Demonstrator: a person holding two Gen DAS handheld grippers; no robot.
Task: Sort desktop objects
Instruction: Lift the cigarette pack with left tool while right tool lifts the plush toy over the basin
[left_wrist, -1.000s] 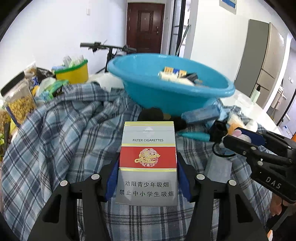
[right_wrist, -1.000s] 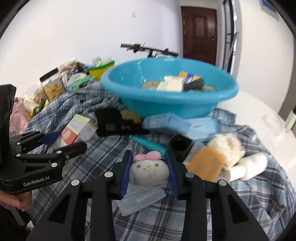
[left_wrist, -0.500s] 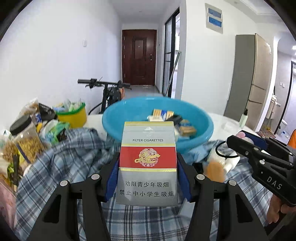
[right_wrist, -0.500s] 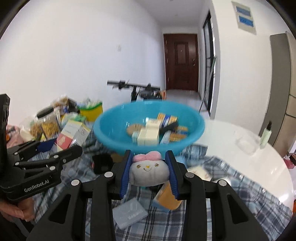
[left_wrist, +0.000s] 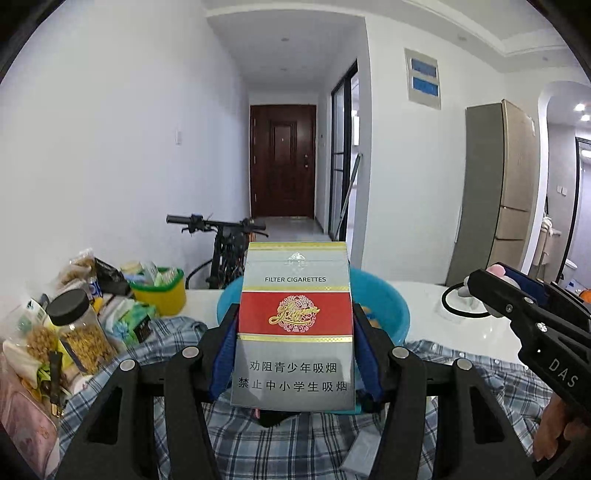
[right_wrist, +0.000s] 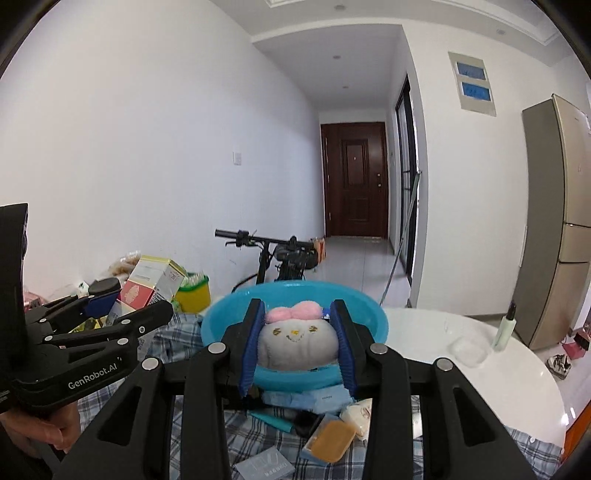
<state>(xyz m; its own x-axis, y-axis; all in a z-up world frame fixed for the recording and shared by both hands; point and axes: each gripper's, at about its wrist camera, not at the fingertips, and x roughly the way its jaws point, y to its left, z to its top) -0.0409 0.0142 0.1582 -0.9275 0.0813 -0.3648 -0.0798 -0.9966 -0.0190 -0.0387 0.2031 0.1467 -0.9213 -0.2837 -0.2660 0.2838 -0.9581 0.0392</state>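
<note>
Left gripper (left_wrist: 293, 354): clamped on upright cigarette pack (left_wrist: 293, 321), frame centre.
Right gripper (right_wrist: 297, 345): squeezing plush toy (right_wrist: 297, 341), lower centre.
Basin (right_wrist: 221, 325): just behind both loads.
Open room: white tabletop (right_wrist: 424, 336), right.

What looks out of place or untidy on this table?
A crumpled plaid shirt lies spread over the white table, under the blue basin and small loose things. Snack bags and a jar crowd the left edge.
</note>
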